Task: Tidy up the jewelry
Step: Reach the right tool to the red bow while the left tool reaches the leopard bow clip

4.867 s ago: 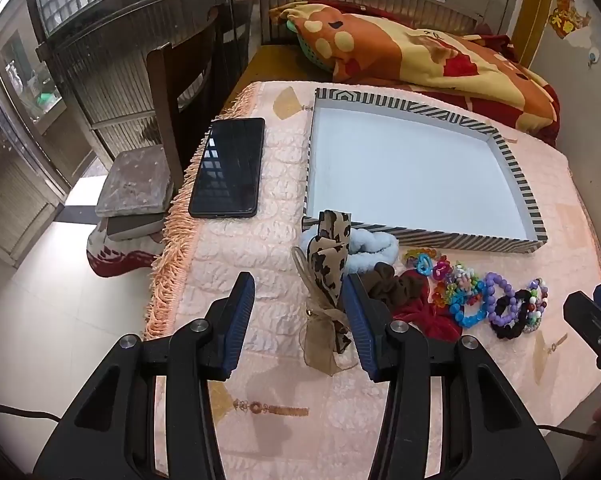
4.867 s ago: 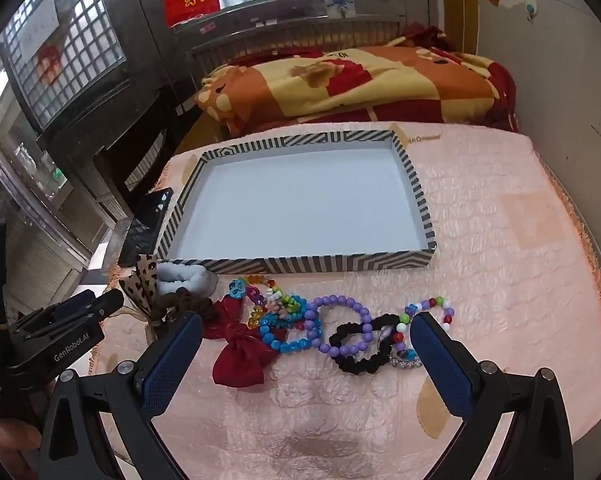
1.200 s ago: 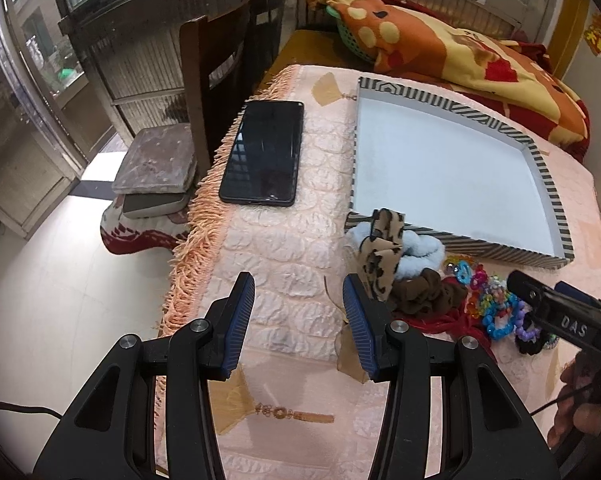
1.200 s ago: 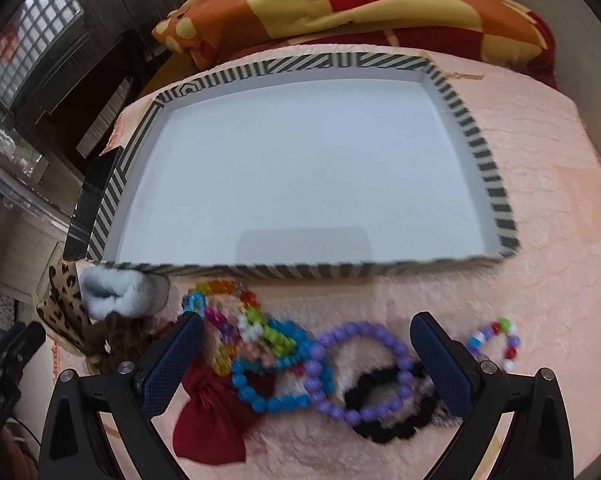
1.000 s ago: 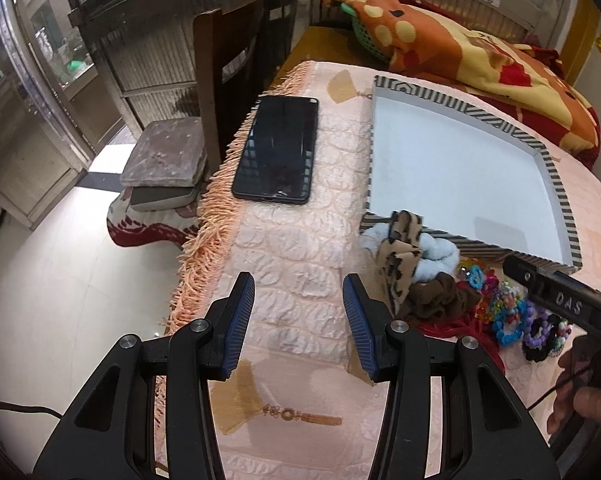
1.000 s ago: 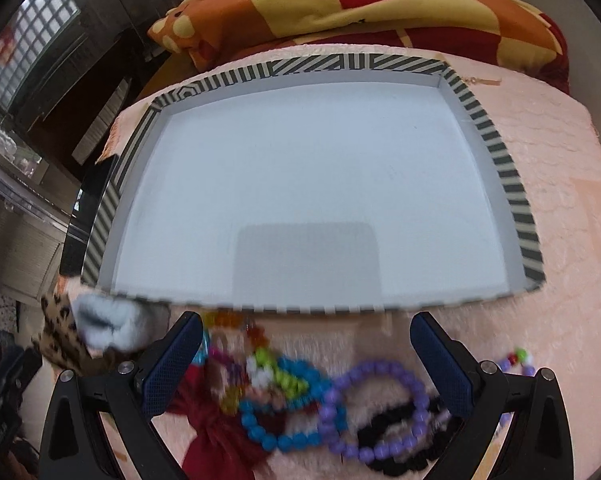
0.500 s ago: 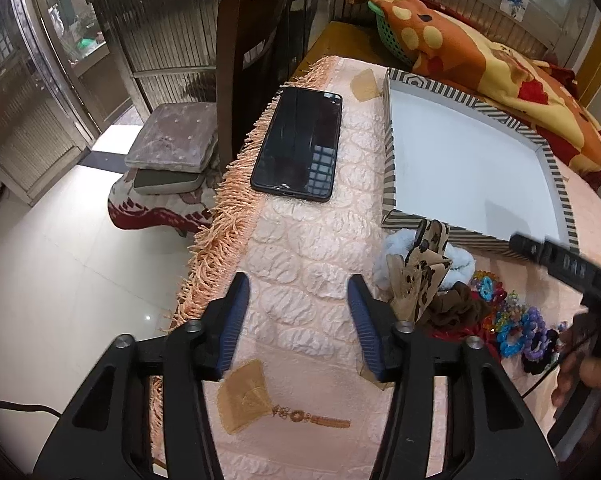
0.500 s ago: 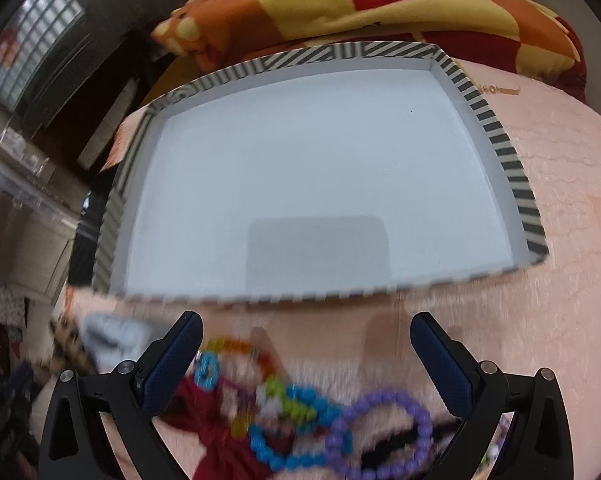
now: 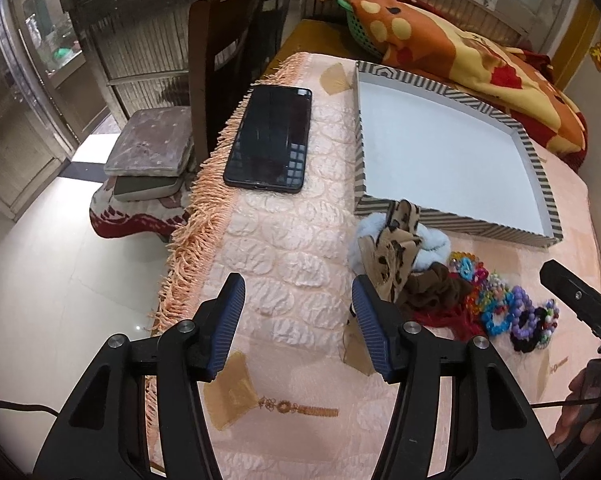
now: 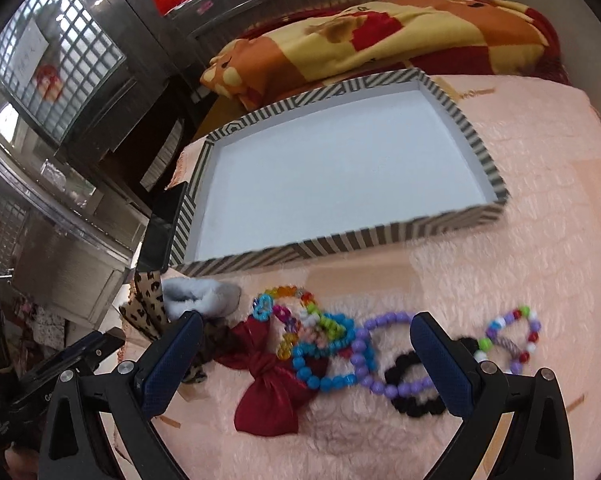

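Note:
A striped tray with an empty white floor lies on the pink tablecloth; it also shows in the right wrist view. In front of it lie a leopard bow, a light blue scrunchie, a brown scrunchie, a red bow, a blue bead bracelet, a purple bead bracelet, a black scrunchie and a multicoloured bracelet. My left gripper is open and empty, left of the leopard bow. My right gripper is open and empty above the bracelets.
A black phone lies left of the tray near the fringed table edge. A wooden chair with cushions stands off the left edge. A patterned blanket lies behind the tray.
My right gripper has pulled back and tilted, so the whole row of jewelry shows again. My left gripper has drifted a little left and back; both stay open.

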